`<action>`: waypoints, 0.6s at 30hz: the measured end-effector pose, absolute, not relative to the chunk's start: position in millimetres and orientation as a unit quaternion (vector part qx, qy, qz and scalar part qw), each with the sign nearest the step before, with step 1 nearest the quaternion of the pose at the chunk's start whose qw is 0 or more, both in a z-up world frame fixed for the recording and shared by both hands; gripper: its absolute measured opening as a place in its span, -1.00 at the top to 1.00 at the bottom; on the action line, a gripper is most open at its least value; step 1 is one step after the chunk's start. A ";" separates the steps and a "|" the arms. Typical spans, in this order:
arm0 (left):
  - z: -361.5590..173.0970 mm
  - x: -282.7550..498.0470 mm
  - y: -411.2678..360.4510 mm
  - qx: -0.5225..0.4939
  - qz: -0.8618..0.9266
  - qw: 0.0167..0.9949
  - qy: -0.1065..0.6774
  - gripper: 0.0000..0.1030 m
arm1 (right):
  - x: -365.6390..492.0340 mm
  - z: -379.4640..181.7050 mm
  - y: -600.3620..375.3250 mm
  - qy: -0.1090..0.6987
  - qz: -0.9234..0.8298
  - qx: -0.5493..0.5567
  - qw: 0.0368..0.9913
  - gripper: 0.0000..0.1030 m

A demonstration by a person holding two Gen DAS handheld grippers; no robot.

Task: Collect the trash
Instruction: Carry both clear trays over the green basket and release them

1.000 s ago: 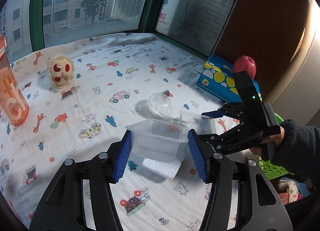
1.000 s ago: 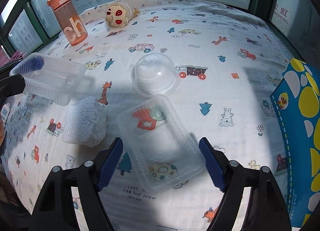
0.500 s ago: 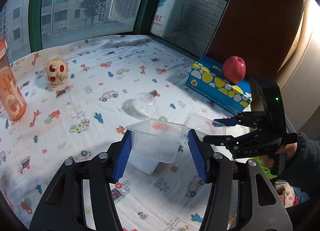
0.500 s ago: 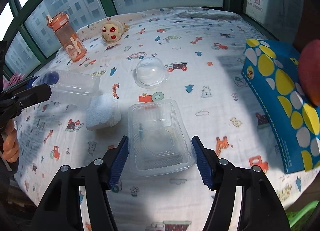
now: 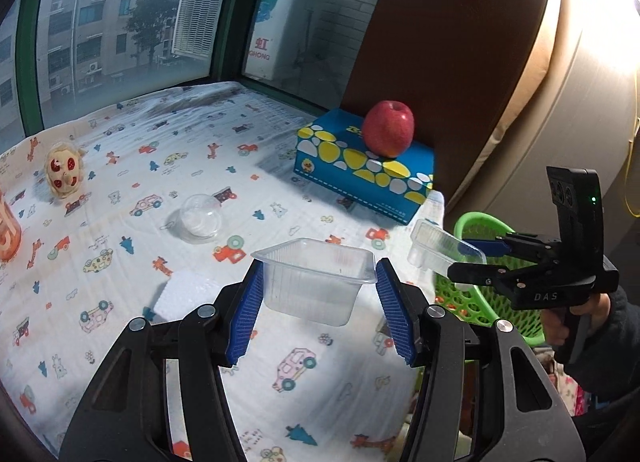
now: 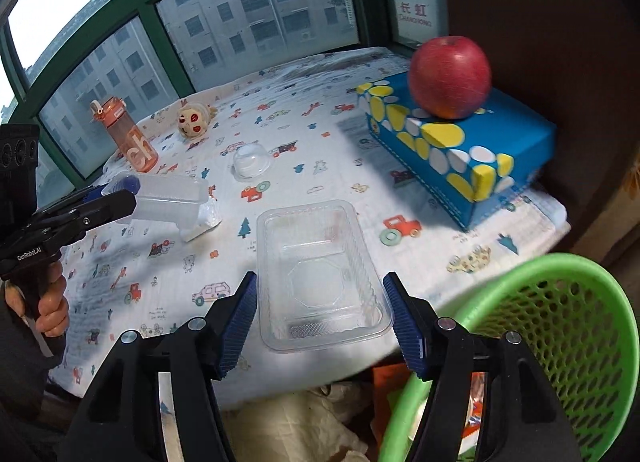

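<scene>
My left gripper (image 5: 318, 302) is shut on a clear plastic tub (image 5: 316, 286), held in the air above the patterned tablecloth (image 5: 120, 246). My right gripper (image 6: 320, 314) is shut on a shallow clear tray (image 6: 320, 270) at the table's near right edge, beside a green mesh basket (image 6: 560, 302). In the left wrist view the right gripper (image 5: 468, 258) holds that tray (image 5: 436, 246) over the basket's rim (image 5: 480, 222). The right wrist view shows the left gripper (image 6: 112, 198) with its tub (image 6: 164, 194) at the left. A white foam piece (image 5: 180, 294) and a clear dome (image 5: 200, 216) lie on the cloth.
A blue tissue box (image 6: 460, 150) with a red apple (image 6: 450, 76) on top stands at the table's right. An orange bottle (image 6: 128, 138) and a small plush toy (image 6: 194, 122) stand near the windows. Crumpled cloth lies on the floor below the table edge.
My right gripper closed on the clear tray, lifted it off the cloth and carried it to the basket. My left gripper moved the same way with its tub.
</scene>
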State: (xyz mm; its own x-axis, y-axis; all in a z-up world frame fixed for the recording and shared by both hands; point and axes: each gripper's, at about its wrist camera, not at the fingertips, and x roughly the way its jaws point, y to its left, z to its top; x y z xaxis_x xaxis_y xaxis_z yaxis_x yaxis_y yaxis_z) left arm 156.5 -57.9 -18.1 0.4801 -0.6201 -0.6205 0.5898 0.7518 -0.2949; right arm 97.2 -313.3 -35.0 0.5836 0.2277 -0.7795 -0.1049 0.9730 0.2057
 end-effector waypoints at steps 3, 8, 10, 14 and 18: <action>-13.1 148.1 -73.7 -0.016 -0.366 0.856 0.365 -0.07 | 71.5 -29.4 -338.3 0.439 0.067 0.079 0.892 -0.19; -7.0 134.4 -102.1 -0.006 -0.391 0.847 0.361 -0.07 | 34.2 -29.1 -381.1 0.437 0.010 0.094 0.895 -0.19; -5.3 130.5 -112.8 -0.004 -0.400 0.843 0.361 -0.07 | 22.4 -32.0 -397.6 0.438 -0.008 0.104 0.893 -0.19; -2.7 122.6 -133.8 0.002 -0.415 0.835 0.362 -0.07 | 1.5 -35.7 -425.4 0.435 -0.044 0.117 0.891 -0.19; 0.3 115.8 -155.9 0.010 -0.431 0.826 0.363 -0.07 | -11.2 -39.9 -446.0 0.432 -0.074 0.132 0.889 -0.20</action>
